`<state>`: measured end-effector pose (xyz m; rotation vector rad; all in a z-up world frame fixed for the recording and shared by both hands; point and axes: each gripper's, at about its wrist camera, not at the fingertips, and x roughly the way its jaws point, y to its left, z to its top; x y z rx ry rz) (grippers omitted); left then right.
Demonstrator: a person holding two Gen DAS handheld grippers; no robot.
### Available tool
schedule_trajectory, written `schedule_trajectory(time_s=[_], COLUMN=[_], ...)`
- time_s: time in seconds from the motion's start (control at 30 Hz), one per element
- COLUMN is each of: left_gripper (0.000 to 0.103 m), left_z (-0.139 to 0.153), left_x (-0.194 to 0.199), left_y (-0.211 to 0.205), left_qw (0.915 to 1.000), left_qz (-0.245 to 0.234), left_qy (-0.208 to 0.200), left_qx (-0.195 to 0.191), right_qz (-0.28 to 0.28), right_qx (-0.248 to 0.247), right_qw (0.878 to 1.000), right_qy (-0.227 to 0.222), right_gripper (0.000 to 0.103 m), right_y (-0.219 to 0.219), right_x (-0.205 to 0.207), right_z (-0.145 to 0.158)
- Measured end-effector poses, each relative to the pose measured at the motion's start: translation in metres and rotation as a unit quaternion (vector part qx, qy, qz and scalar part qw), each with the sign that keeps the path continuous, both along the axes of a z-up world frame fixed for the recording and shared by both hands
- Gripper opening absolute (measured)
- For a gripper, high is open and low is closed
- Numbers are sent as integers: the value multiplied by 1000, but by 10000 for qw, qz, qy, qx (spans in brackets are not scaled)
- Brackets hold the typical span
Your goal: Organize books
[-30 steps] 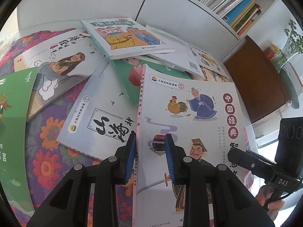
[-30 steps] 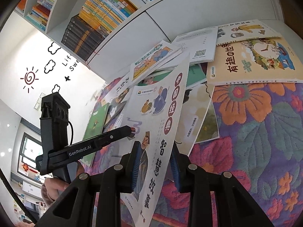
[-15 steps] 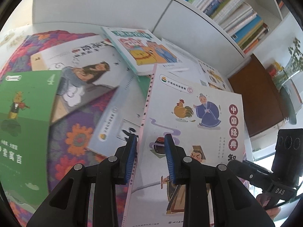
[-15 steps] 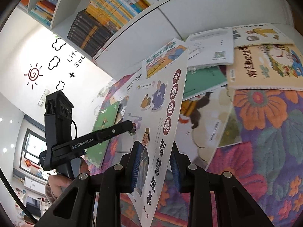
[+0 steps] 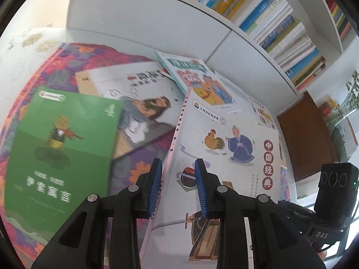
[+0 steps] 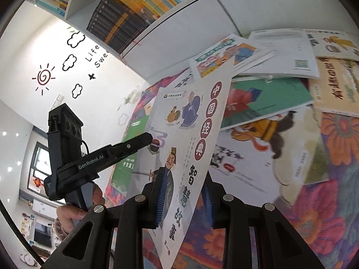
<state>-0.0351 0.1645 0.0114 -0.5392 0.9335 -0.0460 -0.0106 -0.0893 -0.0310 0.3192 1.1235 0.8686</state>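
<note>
White book point(image 5: 224, 157), clamped by both grippers, now higher over green book point(image 5: 60, 148).

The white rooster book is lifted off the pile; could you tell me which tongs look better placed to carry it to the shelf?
Probably the left tongs: they clamp the white rooster book by its spine edge, nearer its middle. The right tongs pinch only the floppy lower cover.

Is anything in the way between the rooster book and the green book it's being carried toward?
Nothing visible blocks it. Both grippers hold the rooster book lifted above the flowery cloth, and only bare cloth lies between it and the green book in the left wrist view.
</note>
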Motion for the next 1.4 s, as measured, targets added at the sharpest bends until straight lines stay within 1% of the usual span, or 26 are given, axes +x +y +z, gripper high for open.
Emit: schedule_trajectory(time_s=[0.23,0.4,0.5,0.63,0.77,0.9,1.0,1.07,1.17,1.3,1.4], left_gripper=[26,26,29,29,29,29,29,29,29,29,29], left_z=[15,20,19,10,8,-5,-14,-17,-21,-28,-34], left_x=[-9,-18,-25,-32,-37,-40,-40,-40,-41,-43,-43], left_y=[36,66,86,109,130,153,164,168,173,182,186], left_qw=[9995,9987,9976,9961,9942,9915,9894,9884,9862,9850,9843], left_qz=[257,461,645,865,1069,1297,1438,1502,1619,1676,1696], left_qy=[-135,-185,-220,-146,-111,29,154,219,328,403,482], left_qx=[80,113,91,38,58,-72,-94,-39,134,98,35], right_qz=[302,562,755,991,1118,1219,1317,1351,1308,1259,1207], right_qx=[-41,-29,-120,-179,-89,11,-67,-119,-118,-104,-23], right_qw=[9995,9984,9970,9949,9937,9923,9910,9902,9905,9912,9917], right_qy=[-46,-98,-149,-20,84,200,245,328,412,396,444], right_gripper=[30,30,30,30,30,30,30,30,30,30,30], right_y=[38,67,90,117,142,166,184,194,202,204,197], right_x=[-3,-3,-2,0,4,11,11,12,15,18,19], right_z=[7,12,10,-2,-15,-29,-39,-48,-57,-60,-63])
